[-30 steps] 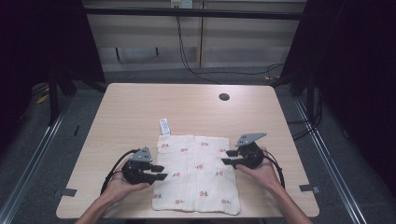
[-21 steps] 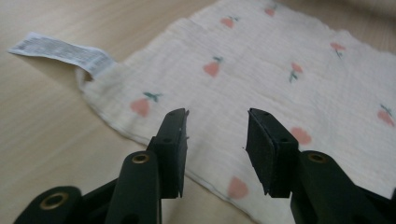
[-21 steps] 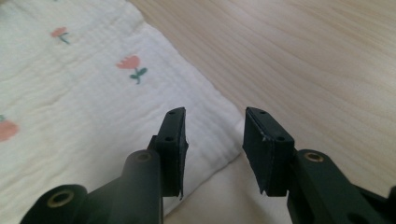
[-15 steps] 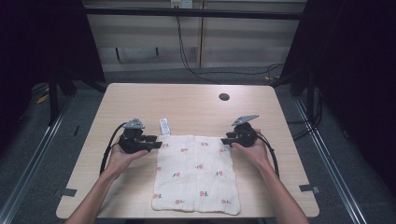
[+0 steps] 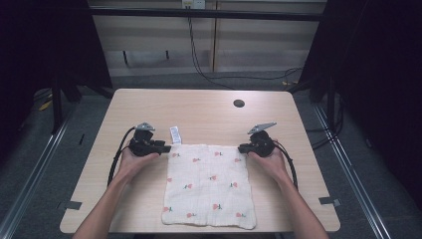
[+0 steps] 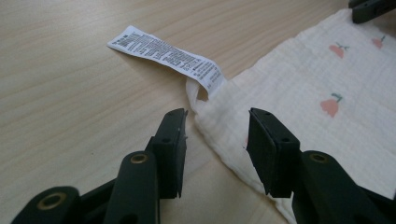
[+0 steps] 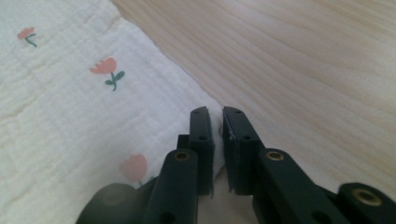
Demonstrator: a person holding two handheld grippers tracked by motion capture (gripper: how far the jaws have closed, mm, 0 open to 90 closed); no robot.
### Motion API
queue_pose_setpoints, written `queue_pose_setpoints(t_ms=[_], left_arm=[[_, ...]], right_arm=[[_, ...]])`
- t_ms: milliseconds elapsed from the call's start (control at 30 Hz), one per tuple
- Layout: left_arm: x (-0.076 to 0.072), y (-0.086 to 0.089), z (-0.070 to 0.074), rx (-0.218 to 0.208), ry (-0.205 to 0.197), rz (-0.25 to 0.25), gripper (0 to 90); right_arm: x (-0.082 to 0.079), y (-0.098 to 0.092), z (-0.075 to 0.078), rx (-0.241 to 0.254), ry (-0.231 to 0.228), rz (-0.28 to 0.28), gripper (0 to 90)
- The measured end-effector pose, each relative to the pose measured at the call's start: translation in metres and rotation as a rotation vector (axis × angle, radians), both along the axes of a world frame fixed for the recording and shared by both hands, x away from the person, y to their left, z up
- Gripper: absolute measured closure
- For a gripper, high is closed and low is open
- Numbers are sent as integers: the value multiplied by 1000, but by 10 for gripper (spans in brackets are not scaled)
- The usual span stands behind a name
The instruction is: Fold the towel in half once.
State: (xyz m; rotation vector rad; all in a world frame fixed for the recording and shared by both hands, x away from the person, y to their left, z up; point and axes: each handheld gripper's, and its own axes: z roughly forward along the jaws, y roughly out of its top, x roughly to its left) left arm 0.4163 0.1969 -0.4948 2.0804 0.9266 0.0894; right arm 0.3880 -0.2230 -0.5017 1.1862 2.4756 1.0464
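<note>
High view: two forearms enter from the bottom edge and angle outward and forward, each hand wrapped around a hand-held gripper at a far corner of the muslin cloth (image 5: 209, 185). The cloth, cream with small red flower prints, lies flat on the wooden counter (image 5: 199, 109), near its front edge, with its far edge running between the two grippers.

Left hand-held gripper (image 5: 160, 147): the left hand (image 5: 130, 158) holds it low over the counter, jaws pointing toward the cloth's far left corner. In the left gripper view (image 6: 215, 147) the jaws stand moderately apart and have just been opening; the corner of the cloth lies between them, and the pads do not press on it. A white care label (image 6: 167, 53) extends from that corner and lies flat on the counter.

Right hand-held gripper (image 5: 242, 148): the right hand (image 5: 268, 160) holds it low, jaws pointing toward the cloth's far right corner. In the right gripper view (image 7: 217, 149) the jaws have just been closing to a narrow gap, with the cloth's corner edge pinched between the pads.

A dark round hole (image 5: 239, 103) sits in the counter, well apart from the cloth.
</note>
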Motion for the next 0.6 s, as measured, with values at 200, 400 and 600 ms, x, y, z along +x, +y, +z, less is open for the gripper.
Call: queue_pose_setpoints(t_ms=[200,400,600], left_arm=[[2,-11,-9,15,-8,-3,591],[0,-28,-6,58,-32,-29,587],[2,-25,-10,61,-32,-9,582]], right_arm=[[0,1,0,5,9,-8,870],[-2,0,-1,19,5,-6,868],[-4,-2,5,54,-10,-1,866]])
